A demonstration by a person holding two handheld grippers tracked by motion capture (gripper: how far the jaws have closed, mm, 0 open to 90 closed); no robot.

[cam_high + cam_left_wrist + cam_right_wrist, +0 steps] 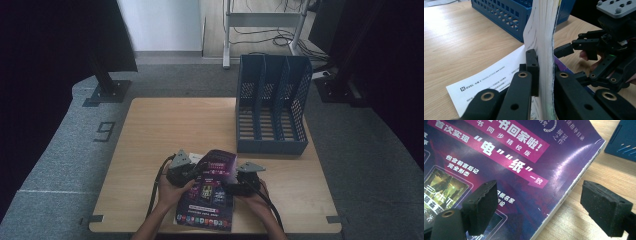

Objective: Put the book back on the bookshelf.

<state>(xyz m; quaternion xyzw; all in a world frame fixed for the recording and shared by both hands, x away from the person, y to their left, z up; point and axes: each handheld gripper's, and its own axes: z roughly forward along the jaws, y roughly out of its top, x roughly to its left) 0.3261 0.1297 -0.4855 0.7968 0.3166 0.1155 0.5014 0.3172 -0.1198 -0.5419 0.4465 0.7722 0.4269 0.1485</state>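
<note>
At lower centre of the high view, the left gripper (189, 172) is clamped on the lifted pages of the purple book (210, 192), which lies on the table (150, 130) near its front edge. The right gripper (235, 186) has its jaws apart, straddling the book's edge. The right should close squarely on the cover before any lift toward the blue file rack (272, 105), upper right. Hidden: how many pages the left pinches.

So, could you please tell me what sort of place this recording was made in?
Probably an office-like lab set up for recording: a small wooden table on grey carpet, a blue file rack, and trailing cables by a metal frame.
</note>
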